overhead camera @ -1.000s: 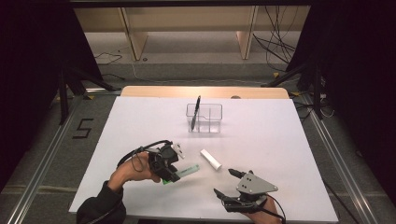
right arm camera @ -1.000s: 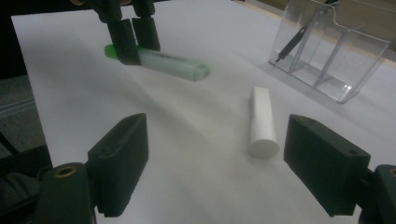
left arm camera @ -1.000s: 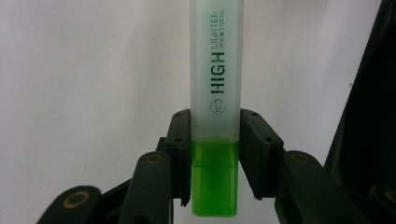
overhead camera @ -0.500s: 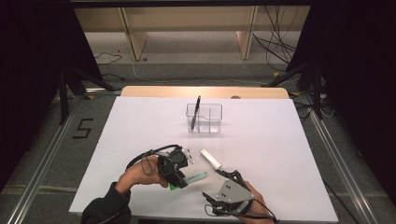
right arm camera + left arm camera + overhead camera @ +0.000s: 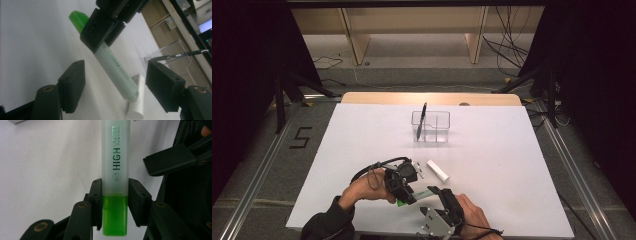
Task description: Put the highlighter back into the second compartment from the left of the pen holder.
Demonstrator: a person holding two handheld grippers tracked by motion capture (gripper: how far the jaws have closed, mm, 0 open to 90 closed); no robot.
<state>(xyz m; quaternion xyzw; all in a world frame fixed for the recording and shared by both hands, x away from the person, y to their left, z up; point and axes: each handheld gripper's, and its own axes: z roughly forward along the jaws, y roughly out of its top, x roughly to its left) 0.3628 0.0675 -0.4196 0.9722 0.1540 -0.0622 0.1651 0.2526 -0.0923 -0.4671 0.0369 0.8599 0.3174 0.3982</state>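
The left gripper [image 5: 408, 187] pinches a green highlighter [image 5: 115, 182] between its jaws, gripping it where the frosted barrel meets the green cap, and holds it low over the near part of the white table [image 5: 362, 145]. The right gripper [image 5: 115, 85] faces it with its jaws spread to either side of the highlighter's barrel, not touching it; they have just been closing with the barrel between them. Just beyond lies a white cylinder [image 5: 438, 170], and farther back stands a clear organizer [image 5: 432, 126] holding a black pen [image 5: 421, 120].
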